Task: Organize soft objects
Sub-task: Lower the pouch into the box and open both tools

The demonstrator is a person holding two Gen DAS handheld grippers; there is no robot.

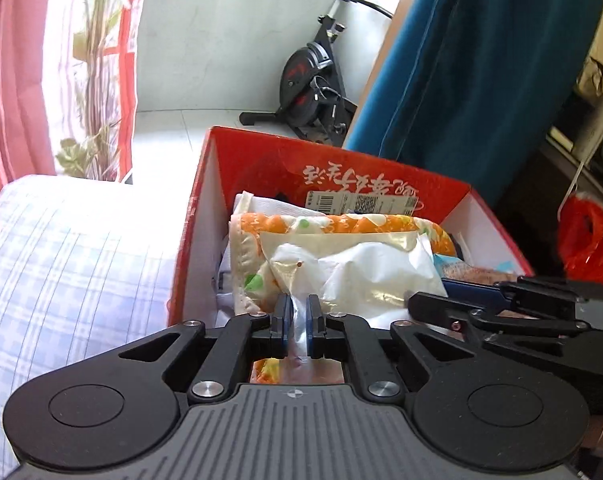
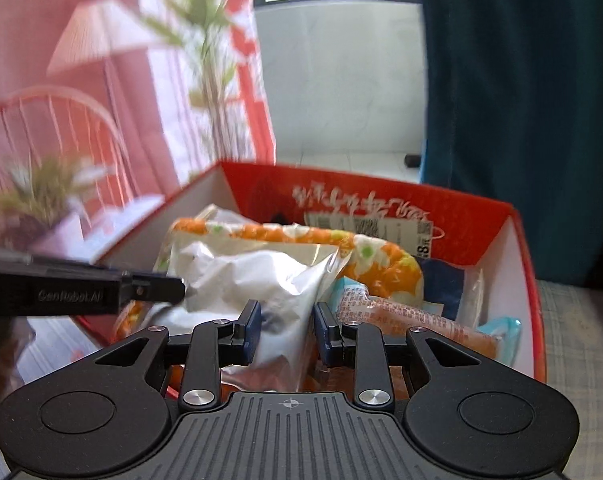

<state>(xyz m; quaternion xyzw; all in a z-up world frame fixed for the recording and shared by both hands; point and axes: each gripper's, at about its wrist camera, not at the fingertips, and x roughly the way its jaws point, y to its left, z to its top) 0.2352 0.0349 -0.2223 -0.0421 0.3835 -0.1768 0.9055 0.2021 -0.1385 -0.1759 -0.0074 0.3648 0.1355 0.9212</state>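
Clear plastic of a crinkled white-filled packet (image 1: 353,268) sits pinched in both your tongs: left tongs (image 1: 297,322) nipped tight on its near edge, right tongs (image 2: 287,334) narrowed around its corner. Packet lies atop the load in the red cardboard box (image 1: 261,160). Behind it, an orange-and-white floral quilted bundle (image 1: 341,224). Right of it, a pink printed wrapper (image 2: 413,316). Box rests on the pale blue checked bed sheet (image 1: 69,264). Beyond: black exercise bike (image 1: 313,84), teal curtain (image 1: 481,72).
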